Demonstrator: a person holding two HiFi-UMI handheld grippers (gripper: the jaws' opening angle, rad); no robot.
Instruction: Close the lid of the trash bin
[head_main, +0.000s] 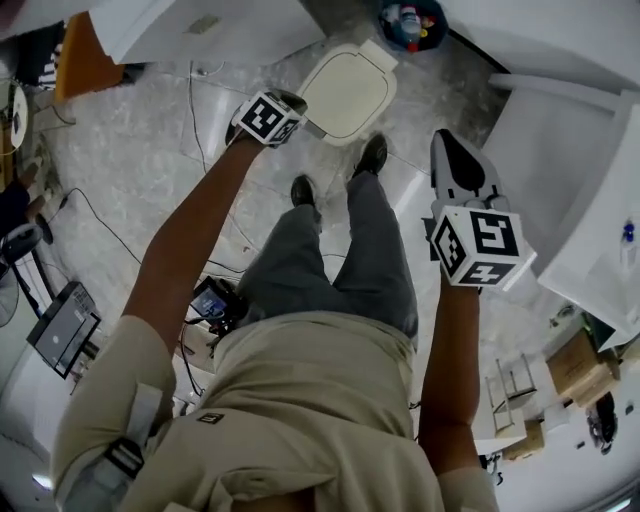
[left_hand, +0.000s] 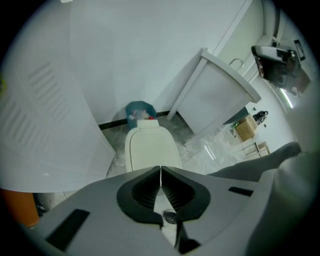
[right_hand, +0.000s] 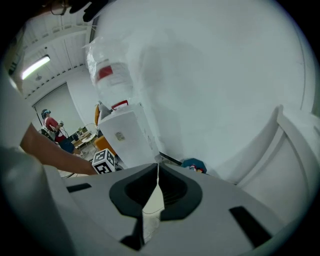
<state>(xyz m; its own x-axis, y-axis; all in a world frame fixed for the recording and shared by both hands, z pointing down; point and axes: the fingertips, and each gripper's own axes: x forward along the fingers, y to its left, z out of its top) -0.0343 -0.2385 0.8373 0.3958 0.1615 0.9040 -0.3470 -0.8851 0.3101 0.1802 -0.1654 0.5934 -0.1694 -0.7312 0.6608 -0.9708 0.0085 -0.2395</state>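
Trash bin lid down, beyond closed left hand-held gripper

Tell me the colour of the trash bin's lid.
Cream: the lid shows clearest in the head view.

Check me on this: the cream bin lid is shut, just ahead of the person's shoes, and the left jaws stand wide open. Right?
Not quite. The left gripper has its jaws shut, with nothing between them; the left gripper view shows that. The rest holds: the cream lid is shut, just ahead of the shoes.
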